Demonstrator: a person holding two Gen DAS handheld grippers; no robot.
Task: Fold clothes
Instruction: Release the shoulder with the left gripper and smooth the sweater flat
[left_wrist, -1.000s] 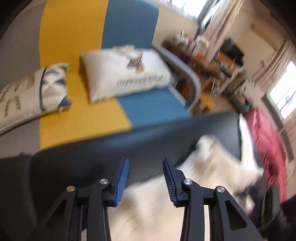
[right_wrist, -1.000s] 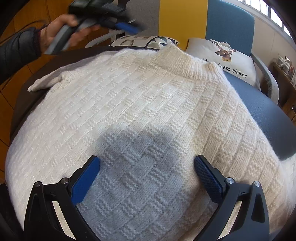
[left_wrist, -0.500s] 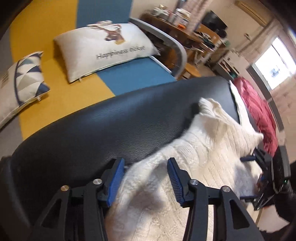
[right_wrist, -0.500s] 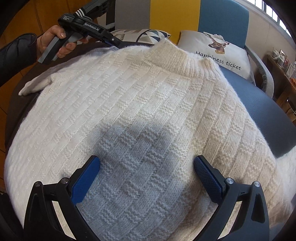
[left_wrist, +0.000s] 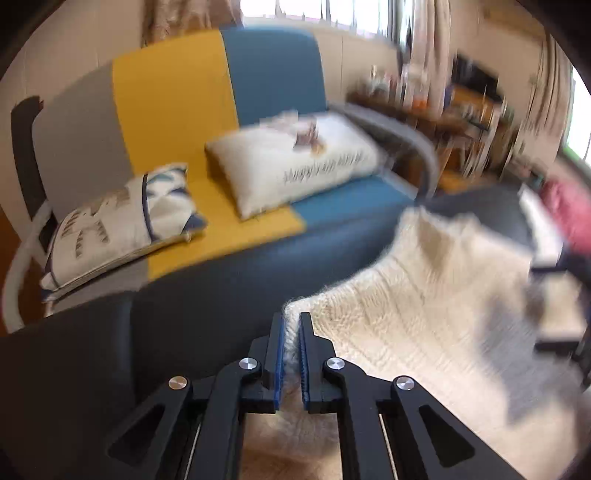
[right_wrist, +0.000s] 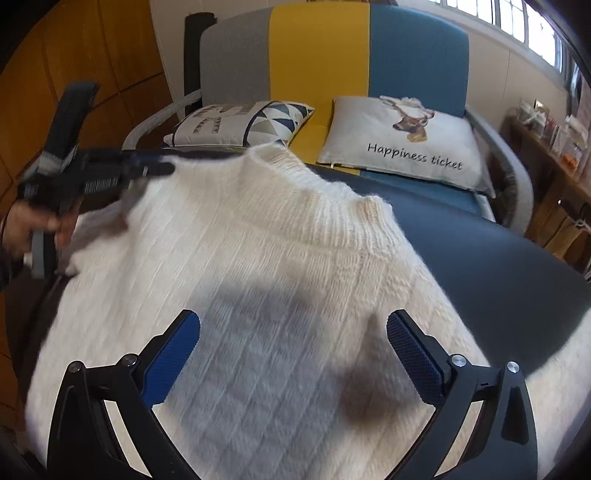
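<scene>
Two jaws of my left gripper (left_wrist: 291, 332) are pressed close together, and between their blue pads I'm pinching a fold of the cream sweater (left_wrist: 424, 306) at its edge. From that pinch the knit spreads off to the right over the dark surface (left_wrist: 192, 325), blurred by motion. Beyond the sweater sits the sofa (left_wrist: 269, 74) in grey, yellow and blue, with a geometric-print cushion (left_wrist: 122, 218) and a white cushion (left_wrist: 295, 162) on its seat. Something red (left_wrist: 569, 210) lies at the sweater's far right, too smeared to identify.

Over to my right wrist view: my right gripper (right_wrist: 293, 339) hovers above the sweater (right_wrist: 258, 258) with its jaws spread wide, nothing between them, their shadow falling on the knit. The sweater lies across the dark surface (right_wrist: 498, 266), ribbed collar (right_wrist: 332, 218) pointing toward the sofa (right_wrist: 417, 55). At the sweater's upper left edge I see my left gripper (right_wrist: 162, 168), held in my hand (right_wrist: 26, 225), lifting that part of the knit. Behind the collar, the white cushion (right_wrist: 406, 140) reads "Happiness ticket" under a deer's head, and the geometric-print cushion (right_wrist: 240, 123) rests beside it.
</scene>
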